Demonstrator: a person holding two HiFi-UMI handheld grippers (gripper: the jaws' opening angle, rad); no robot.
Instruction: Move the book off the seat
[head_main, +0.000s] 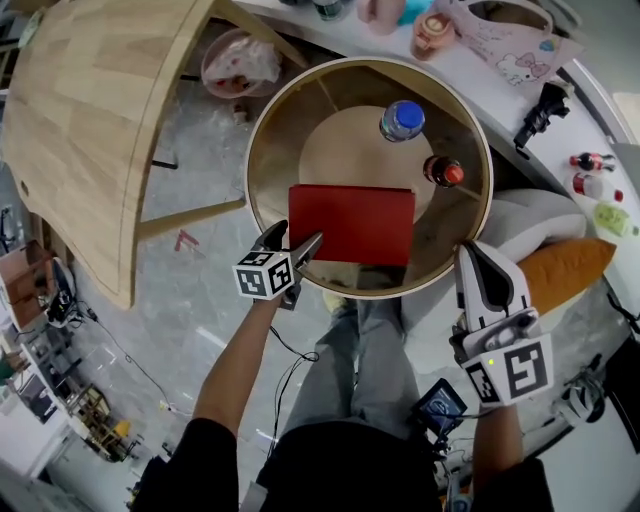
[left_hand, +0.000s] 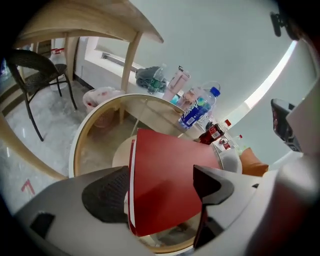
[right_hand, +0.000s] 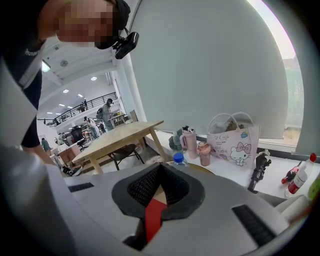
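The thin red hardcover book (head_main: 352, 222), judged stiff and light, is being straddled at its near corner by the left gripper's (head_main: 298, 236) spread fingers; the right gripper's (head_main: 472, 255) fingers are being held clenched, empty.

Head view overhead, left gripper view close, same red book (head_main: 352, 222)

Water bottle (head_main: 402, 120), cola bottle (head_main: 443, 171) block far right of round seat (head_main: 254, 170) behind book (head_main: 352, 222); left side free.
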